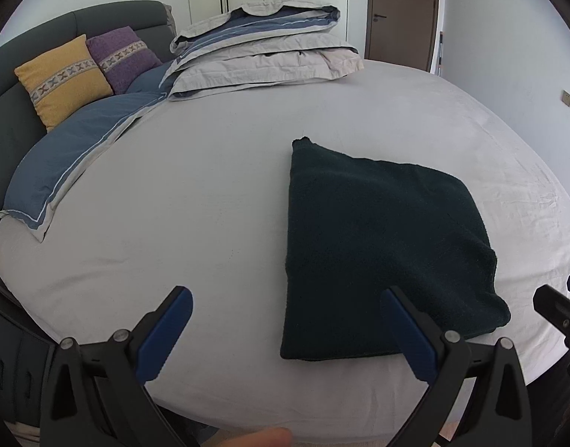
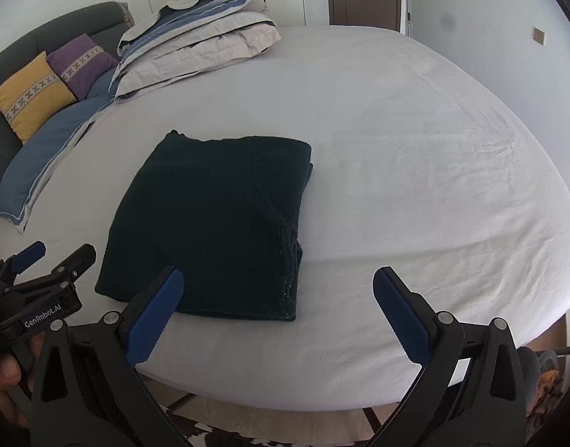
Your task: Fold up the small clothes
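A dark green fleecy garment (image 1: pixel 382 246) lies folded into a neat rectangle on the pale bed sheet (image 1: pixel 210 193), near the front edge. It also shows in the right wrist view (image 2: pixel 218 223). My left gripper (image 1: pixel 285 305) is open and empty, held above the bed's front edge, its right finger over the garment's near corner. My right gripper (image 2: pixel 277 287) is open and empty, its left finger over the garment's near edge. The left gripper also shows at the left of the right wrist view (image 2: pixel 56 257).
A folded grey and blue duvet (image 1: pixel 262 52) lies at the far side of the bed. A blue pillow (image 1: pixel 72 164), a yellow cushion (image 1: pixel 61 78) and a purple cushion (image 1: pixel 124 56) lean by the dark headboard (image 1: pixel 9 74). A door (image 1: pixel 400 11) stands behind.
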Action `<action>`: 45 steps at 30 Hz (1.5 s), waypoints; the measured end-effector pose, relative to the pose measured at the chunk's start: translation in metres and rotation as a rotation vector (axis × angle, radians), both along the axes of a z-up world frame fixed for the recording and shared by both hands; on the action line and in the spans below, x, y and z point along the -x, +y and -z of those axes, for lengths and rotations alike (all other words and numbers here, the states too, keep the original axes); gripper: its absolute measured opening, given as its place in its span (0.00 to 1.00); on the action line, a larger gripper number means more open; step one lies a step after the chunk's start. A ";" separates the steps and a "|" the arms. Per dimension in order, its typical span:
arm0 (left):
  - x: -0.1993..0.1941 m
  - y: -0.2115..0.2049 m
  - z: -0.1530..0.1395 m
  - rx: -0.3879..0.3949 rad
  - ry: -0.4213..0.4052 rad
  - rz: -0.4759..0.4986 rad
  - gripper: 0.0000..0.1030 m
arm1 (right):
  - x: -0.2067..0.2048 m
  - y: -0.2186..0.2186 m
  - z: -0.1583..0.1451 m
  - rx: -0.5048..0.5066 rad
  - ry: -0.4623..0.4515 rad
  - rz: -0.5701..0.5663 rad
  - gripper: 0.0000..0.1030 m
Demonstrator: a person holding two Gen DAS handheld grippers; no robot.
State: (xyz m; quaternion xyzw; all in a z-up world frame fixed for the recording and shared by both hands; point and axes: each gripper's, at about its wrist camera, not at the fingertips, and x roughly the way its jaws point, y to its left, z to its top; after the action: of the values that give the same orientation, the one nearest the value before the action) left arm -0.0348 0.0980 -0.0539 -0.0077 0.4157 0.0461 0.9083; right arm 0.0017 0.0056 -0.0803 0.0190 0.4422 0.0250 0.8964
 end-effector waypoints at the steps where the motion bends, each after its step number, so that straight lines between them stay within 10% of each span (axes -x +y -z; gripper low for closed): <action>1: 0.000 0.001 0.002 0.000 0.004 -0.005 1.00 | 0.002 0.003 0.004 0.010 0.001 -0.003 1.00; 45: -0.002 0.000 0.008 -0.020 0.018 -0.004 1.00 | 0.012 0.003 0.005 0.010 0.035 -0.007 1.00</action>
State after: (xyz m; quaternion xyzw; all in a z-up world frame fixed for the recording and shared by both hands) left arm -0.0331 0.0978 -0.0616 0.0009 0.4236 0.0521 0.9044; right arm -0.0099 0.0091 -0.0853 0.0137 0.4580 0.0256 0.8885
